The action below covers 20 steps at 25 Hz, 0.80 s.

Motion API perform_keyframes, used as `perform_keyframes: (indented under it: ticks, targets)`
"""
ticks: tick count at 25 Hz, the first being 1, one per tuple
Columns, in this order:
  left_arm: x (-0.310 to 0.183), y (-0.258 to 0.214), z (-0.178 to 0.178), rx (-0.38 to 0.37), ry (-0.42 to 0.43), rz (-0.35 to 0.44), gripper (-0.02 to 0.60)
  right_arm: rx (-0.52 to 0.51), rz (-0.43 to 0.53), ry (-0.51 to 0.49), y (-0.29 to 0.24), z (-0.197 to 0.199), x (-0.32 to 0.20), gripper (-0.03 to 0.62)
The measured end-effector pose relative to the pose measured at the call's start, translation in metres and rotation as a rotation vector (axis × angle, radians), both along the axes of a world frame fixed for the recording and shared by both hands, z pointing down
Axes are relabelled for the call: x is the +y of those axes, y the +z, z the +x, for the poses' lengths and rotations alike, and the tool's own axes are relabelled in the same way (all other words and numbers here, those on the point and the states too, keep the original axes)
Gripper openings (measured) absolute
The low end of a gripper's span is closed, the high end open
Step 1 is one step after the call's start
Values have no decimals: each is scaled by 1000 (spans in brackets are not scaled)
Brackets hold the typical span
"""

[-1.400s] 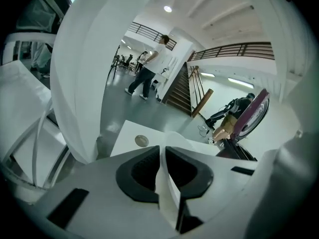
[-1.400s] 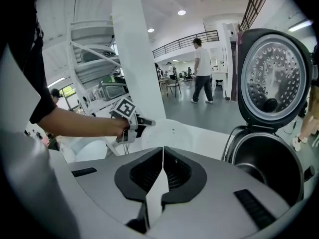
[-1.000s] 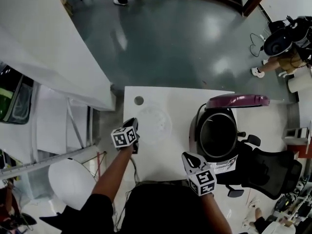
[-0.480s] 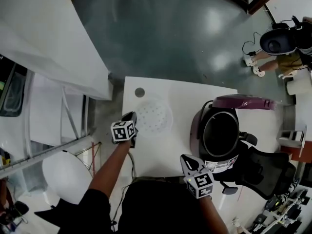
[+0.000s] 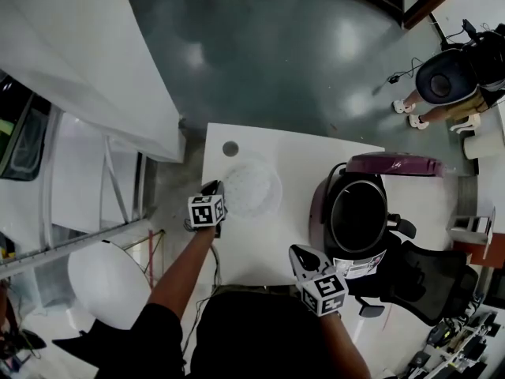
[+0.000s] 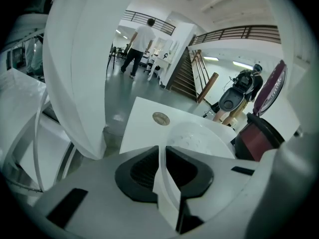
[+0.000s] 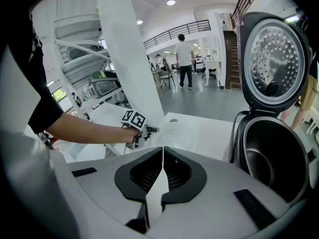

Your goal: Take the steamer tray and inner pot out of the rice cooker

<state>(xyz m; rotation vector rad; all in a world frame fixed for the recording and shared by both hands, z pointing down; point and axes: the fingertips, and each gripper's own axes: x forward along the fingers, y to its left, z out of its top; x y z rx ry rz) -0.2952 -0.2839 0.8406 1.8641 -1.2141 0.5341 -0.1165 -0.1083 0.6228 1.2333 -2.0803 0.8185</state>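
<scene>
Steamer tray (image 5: pixel 254 186) unmoved, left gripper (image 5: pixel 214 188) lower.

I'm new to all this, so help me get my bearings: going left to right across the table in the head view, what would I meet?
Left gripper → steamer tray → rice cooker.

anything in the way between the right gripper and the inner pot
Nothing visible. The lid is up, the inner pot is uncovered, and the steamer tray sits on the table well to the left, clear of the right gripper.
</scene>
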Motion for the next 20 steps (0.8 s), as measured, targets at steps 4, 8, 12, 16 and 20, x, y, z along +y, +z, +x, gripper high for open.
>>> perform_keyframes:
  ticks: [4,8,12,16,20]
  targets:
    - [3,-8,-12,-29,-7,21,61,12,6,-3,-1,3,9,5]
    - [5,-25,-24,-41,-19,53,78,18,19,3,-5,10,13,5]
    - [10,-53,-33,-35,-14,101,68,7,50,14,-9,15,9,5]
    - [23,-81,-37,-8,-21,129,31,33,73,4,-8,26,11,5]
    - [44,-120,-16,64,11,169,23,16,94,38,-13,44,18,5]
